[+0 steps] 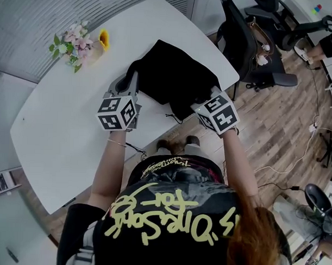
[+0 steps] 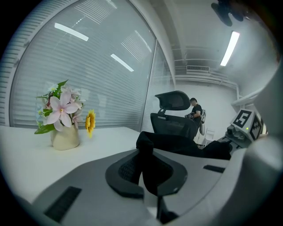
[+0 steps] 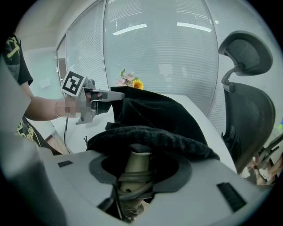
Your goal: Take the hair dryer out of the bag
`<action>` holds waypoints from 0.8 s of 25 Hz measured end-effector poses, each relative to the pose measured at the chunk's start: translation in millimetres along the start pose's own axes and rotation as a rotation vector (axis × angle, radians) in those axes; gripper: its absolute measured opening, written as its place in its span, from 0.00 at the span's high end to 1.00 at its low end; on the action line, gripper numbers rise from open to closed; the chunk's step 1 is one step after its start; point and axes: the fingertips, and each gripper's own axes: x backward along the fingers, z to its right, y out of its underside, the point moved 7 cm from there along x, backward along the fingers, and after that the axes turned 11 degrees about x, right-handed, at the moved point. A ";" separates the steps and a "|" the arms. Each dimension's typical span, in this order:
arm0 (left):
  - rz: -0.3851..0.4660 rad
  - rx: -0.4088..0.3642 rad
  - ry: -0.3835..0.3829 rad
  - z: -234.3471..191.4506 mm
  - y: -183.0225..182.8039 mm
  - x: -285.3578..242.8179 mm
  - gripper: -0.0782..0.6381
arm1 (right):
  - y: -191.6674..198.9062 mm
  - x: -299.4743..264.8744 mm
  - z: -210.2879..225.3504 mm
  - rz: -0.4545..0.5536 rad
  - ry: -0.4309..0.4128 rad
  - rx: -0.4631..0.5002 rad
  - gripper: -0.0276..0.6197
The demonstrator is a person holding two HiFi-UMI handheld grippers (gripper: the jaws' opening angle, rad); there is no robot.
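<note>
A black cloth bag (image 1: 173,78) lies on the white table (image 1: 57,136). My left gripper (image 1: 132,82) is shut on the bag's left edge; in the left gripper view a fold of black fabric (image 2: 148,161) is pinched between the pads. My right gripper (image 1: 204,102) is at the bag's near right mouth. In the right gripper view the beige hair dryer handle (image 3: 137,167), wrapped in grey cord, pokes out from under the bag's rim (image 3: 150,134), and the jaws are closed on it. The dryer's body is hidden inside the bag.
A vase of pink flowers with a yellow sunflower (image 1: 76,43) stands at the table's far left. A black office chair (image 1: 240,34) is beyond the table's right end. The table's near edge runs just below the bag. A person stands far off (image 2: 196,110).
</note>
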 end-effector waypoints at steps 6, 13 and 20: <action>0.006 0.017 -0.002 -4.3 0.1 1.3 0.89 | 2.3 1.6 -6.8 0.008 -0.038 -0.022 0.67; 0.006 0.048 -0.007 -14.2 -0.1 1.8 0.89 | 2.1 -3.0 -15.9 0.023 -0.046 -0.018 0.67; 0.019 0.061 -0.010 -21.1 -2.8 2.2 0.89 | -2.6 1.9 -25.0 0.011 -0.061 0.030 0.68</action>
